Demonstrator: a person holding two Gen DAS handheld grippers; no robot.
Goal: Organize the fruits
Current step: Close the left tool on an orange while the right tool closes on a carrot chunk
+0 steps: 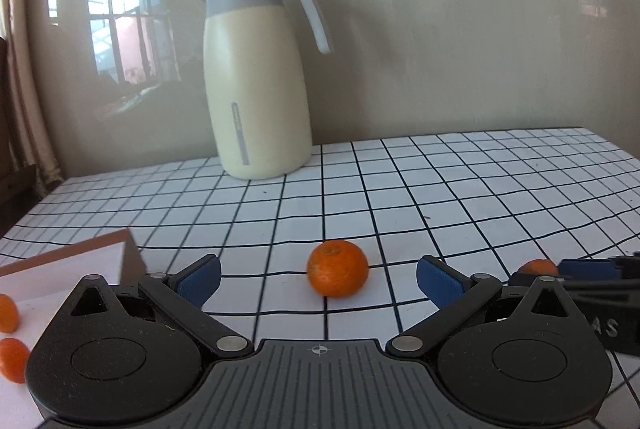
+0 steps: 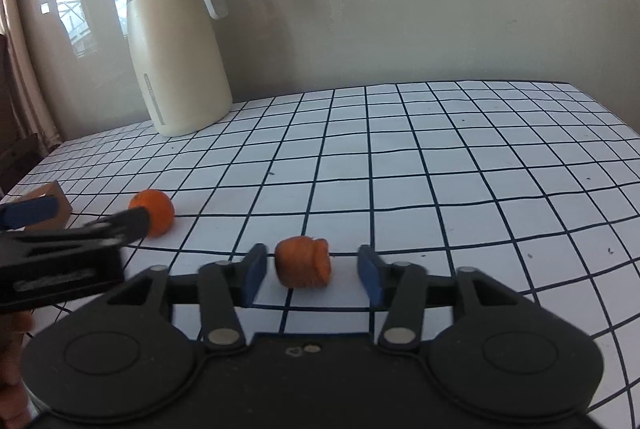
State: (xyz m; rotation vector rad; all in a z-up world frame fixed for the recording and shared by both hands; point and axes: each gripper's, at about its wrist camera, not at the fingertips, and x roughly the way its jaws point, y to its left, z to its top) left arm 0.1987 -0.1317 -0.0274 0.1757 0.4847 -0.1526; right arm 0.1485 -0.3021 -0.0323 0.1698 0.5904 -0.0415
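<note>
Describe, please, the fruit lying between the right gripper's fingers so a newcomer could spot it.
Start at the cream jug at the back of the checked table. Come forward to the right gripper, whose open jaws flank an orange fruit. Unlike the rounder fruit further left, it looks squat and blurred.

The jug [image 1: 256,85] beyond the left gripper [image 1: 318,279] looks smooth and satin, cream body with a matt grey plastic lid. The gripper looks like matt black plastic, dusty, with blue rubbery pads [image 1: 200,279] and bright metal pivot pins. The orange [image 1: 337,274] between its fingers has dimpled, faintly glossy peel. The desk [image 1: 480,189] has a smooth grid-printed covering.
</note>
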